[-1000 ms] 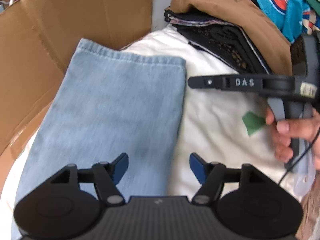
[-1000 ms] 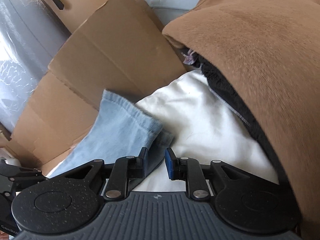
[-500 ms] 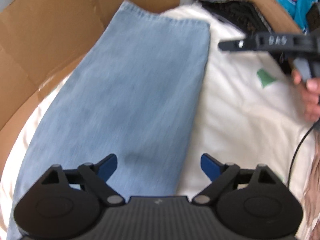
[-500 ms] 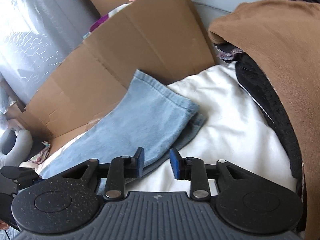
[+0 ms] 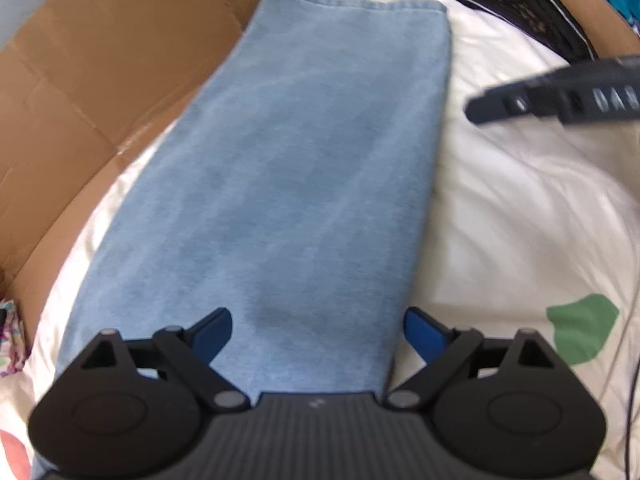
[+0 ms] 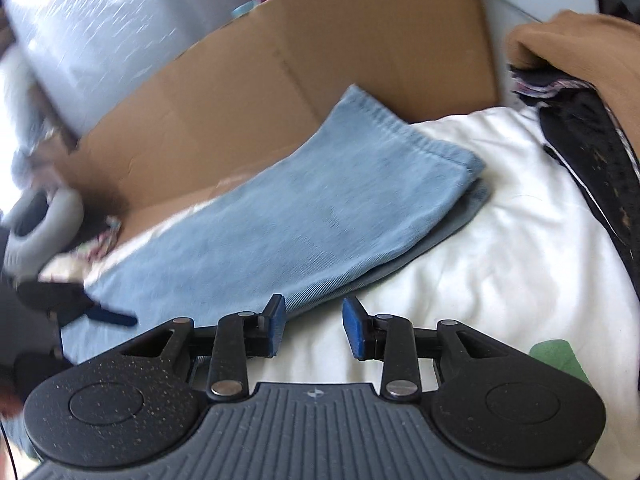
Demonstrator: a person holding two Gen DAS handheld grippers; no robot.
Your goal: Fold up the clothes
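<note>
The left gripper hangs over the near end of the jeans, jaws spread wide and gripping nothing — the blue pads stand either side of the denim's width, the right one just past its right edge, over the sheet. Whether the pads brush the cloth cannot be told.

The right gripper is part open, with only white sheet showing in the gap. Its left pad sits at the jeans' long edge, its right pad over bare sheet; it holds nothing.

The jeans lie folded lengthwise as a long flat strip on the white sheet, hem at the far end, where a lower layer peeks out beneath the top one. The strip's left edge runs close along the cardboard, which rises as a wall — little room on that side. To the right the sheet is open and smooth, with a green patch near the left gripper. Farther right a pile of dark clothes under a brown garment bounds that space, well apart from the jeans.
</note>
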